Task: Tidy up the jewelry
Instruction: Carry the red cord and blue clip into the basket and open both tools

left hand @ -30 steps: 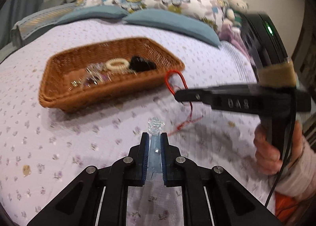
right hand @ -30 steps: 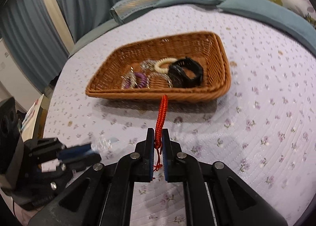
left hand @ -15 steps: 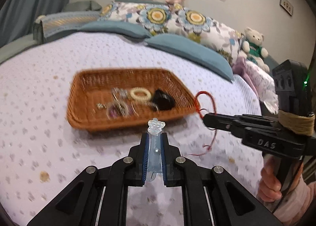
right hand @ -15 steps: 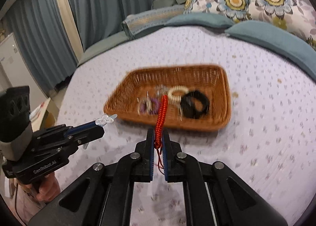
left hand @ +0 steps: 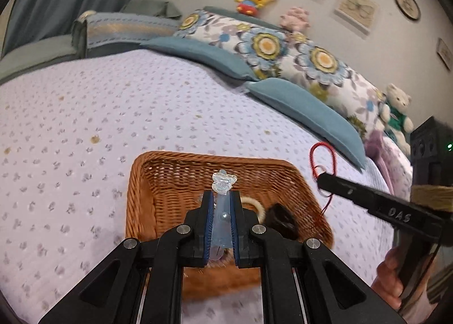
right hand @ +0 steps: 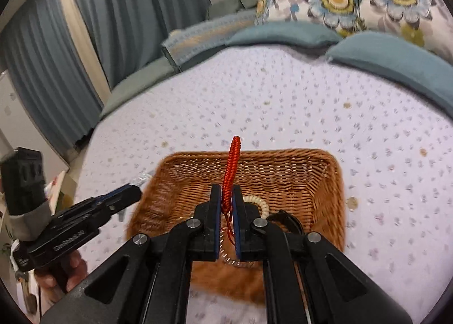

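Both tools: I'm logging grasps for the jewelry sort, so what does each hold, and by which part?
Left tool: clear hair clip, gripped along its body, charm end poking out. Right tool: red braided cord, pinched near its lower end.

Both tools wore matte black all over. The left gripper (left hand: 222, 205) carried blue pads inside its two fingers (left hand: 206, 210) and round silver screws along its angular arms. The right gripper (right hand: 226, 199) matched it, blue pads and silver screws again. Seen from the left camera, its body had pale raised lettering, tan twine wound round it, a small green light, and a thin black cable beside the hand (left hand: 389, 278).
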A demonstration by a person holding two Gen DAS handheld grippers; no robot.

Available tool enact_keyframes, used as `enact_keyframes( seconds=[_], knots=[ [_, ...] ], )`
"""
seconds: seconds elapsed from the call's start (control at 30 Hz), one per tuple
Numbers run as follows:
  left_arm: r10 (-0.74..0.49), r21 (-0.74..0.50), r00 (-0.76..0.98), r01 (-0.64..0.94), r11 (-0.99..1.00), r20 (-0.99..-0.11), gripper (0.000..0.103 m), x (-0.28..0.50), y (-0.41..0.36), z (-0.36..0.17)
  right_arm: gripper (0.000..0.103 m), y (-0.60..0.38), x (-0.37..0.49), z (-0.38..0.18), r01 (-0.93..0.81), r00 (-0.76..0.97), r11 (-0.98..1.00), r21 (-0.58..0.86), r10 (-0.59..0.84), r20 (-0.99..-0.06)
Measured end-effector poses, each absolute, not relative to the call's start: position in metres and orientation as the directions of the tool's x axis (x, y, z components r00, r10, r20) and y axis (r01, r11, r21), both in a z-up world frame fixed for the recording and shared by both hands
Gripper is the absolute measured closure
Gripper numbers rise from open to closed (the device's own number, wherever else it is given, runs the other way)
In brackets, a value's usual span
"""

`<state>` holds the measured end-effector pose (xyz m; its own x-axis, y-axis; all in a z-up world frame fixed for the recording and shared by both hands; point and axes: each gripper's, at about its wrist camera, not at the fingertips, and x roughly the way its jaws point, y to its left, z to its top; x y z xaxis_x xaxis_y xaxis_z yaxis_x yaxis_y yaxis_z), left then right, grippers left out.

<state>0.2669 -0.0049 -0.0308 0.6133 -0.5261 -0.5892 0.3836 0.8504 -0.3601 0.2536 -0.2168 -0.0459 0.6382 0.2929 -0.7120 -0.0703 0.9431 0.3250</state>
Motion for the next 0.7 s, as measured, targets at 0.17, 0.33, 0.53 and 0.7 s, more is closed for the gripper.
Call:
enact_keyframes(
  seconds=[0.17,0.33,0.53,0.7],
  knots=[
    [-0.491,-0.354,0.607,0.341,0.871,-0.625,0.092,0.293,-0.009,-0.061,0.094,-0.212,0.286,-0.088,-0.036,0.569,0.947,0.320,0.283,-0.772],
    [-0.471,-0.345,0.597,0.320,0.882,-0.650,0.092,0.304,-0.013,-0.077,0.093,-0.206,0.289,-0.107,-0.033,0.537,0.952,0.305,0.274,-0.798],
    [-0.469,-0.313,0.594,0.352,0.882,-0.654,0.088,0.299,-0.023,-0.077,0.069,-0.207,0.290,-0.111,-0.027,0.525,0.952,0.306,0.274,-0.806],
    [-0.478,-0.318,0.619,0.357,0.878,-0.624,0.050,0.288,-0.022,-0.062,0.053,-0.218,0.277,-0.093,-0.006,0.556,0.950,0.313,0.264,-0.788]
  ],
)
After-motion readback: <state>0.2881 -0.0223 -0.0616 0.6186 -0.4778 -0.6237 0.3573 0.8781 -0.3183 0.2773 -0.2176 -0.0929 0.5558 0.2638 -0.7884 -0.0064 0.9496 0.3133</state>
